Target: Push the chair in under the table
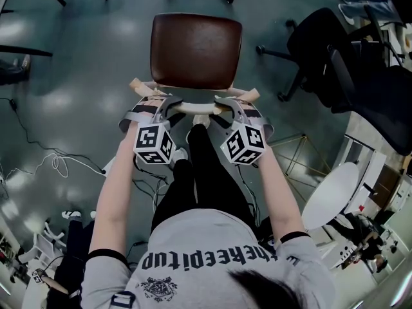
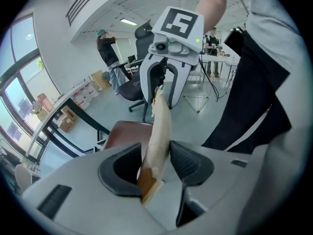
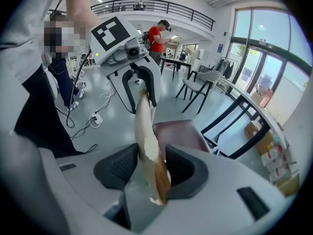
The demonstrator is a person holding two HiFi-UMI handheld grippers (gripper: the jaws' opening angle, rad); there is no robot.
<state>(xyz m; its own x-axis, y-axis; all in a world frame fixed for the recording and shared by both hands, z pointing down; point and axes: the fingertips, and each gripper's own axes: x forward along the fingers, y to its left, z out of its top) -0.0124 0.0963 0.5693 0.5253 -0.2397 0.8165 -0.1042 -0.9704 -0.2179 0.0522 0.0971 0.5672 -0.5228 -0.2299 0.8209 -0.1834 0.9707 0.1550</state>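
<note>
The chair stands straight ahead of me, its brown seat [image 1: 196, 50] turned away. Its pale wooden backrest rail [image 1: 193, 107] curves across the near side. My left gripper [image 1: 156, 102] grips the rail's left part and my right gripper [image 1: 230, 103] its right part. In the left gripper view the rail [image 2: 160, 126] runs up between the pads of the left gripper [image 2: 155, 163], which is shut on it. The right gripper view shows the same rail [image 3: 145, 126] pinched by the right gripper [image 3: 151, 165]. A long table with black legs [image 3: 239, 116] stands beyond the seat [image 3: 178, 131].
A black office chair [image 1: 335, 50] stands at the right and a round white top [image 1: 331, 195] sits lower right. Cables [image 1: 58, 163] lie on the grey floor at left. Beyond, a person in a red shirt [image 3: 159, 38] stands near a grey chair [image 3: 200, 84].
</note>
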